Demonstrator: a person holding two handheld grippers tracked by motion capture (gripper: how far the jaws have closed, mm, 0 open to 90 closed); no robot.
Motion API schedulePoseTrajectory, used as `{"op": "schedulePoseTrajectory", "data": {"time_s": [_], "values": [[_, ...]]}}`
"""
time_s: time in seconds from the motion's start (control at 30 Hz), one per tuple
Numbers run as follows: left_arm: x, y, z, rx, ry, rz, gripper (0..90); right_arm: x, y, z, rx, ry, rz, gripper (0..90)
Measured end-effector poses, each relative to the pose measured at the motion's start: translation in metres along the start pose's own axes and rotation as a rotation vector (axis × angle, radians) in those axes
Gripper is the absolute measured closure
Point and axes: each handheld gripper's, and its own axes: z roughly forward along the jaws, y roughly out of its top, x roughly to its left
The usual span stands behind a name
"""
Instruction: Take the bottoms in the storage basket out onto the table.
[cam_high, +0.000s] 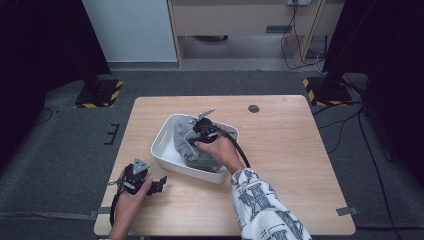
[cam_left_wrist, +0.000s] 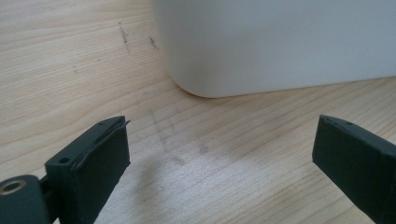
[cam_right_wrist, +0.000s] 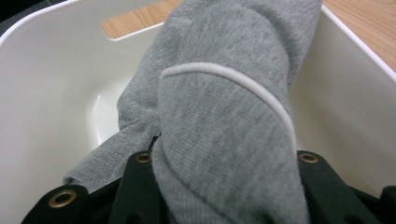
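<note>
A white plastic bin (cam_high: 165, 137) stands in the middle of the wooden table, with a grey garment (cam_high: 192, 152) bunched inside it. My right gripper (cam_high: 199, 131) is down in the bin and shut on the grey garment (cam_right_wrist: 224, 140), whose white-piped fold bulges up between the jaws. The bin's white wall (cam_right_wrist: 42, 93) rises around the cloth. My left gripper (cam_high: 159, 184) rests on the table at the front left, jaws open and empty. It points at the bin's outer corner (cam_left_wrist: 261, 46), a short way off.
The table (cam_high: 285, 150) has bare wood to the right of the bin and along the front. A dark round grommet (cam_high: 254, 108) sits near the far edge. Black stands with striped bases (cam_high: 97, 95) flank the table on the grey floor.
</note>
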Motion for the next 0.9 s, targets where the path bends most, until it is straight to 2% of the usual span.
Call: {"op": "schedulePoseTrajectory", "data": {"time_s": [0.1, 0.2, 0.33, 0.47, 0.77, 0.83, 0.9], "values": [[-0.004, 0.001, 0.004, 0.017, -0.002, 0.024, 3.2, -0.001, 0.001, -0.002, -0.006, 0.004, 0.004, 61.8], [-0.005, 0.002, 0.003, 0.006, -0.004, 0.022, 3.2, -0.001, 0.0, -0.003, -0.021, 0.006, 0.004, 61.8], [-0.007, 0.0, 0.006, 0.035, -0.006, 0.04, 3.2, -0.002, 0.003, -0.007, -0.015, 0.001, 0.0, 61.8], [-0.005, 0.001, 0.003, 0.014, 0.002, 0.029, 3.2, -0.003, 0.006, -0.013, -0.033, -0.002, -0.007, 61.8], [-0.003, 0.001, 0.001, 0.01, 0.002, 0.02, 3.2, 0.0, 0.009, -0.024, -0.054, -0.008, 0.002, 61.8], [-0.002, 0.0, 0.0, 0.001, -0.003, -0.002, 3.2, -0.001, 0.01, -0.027, -0.064, -0.004, 0.004, 61.8], [-0.001, -0.001, 0.001, 0.009, -0.005, -0.005, 3.2, -0.001, 0.011, -0.031, -0.07, -0.001, 0.005, 61.8]]}}
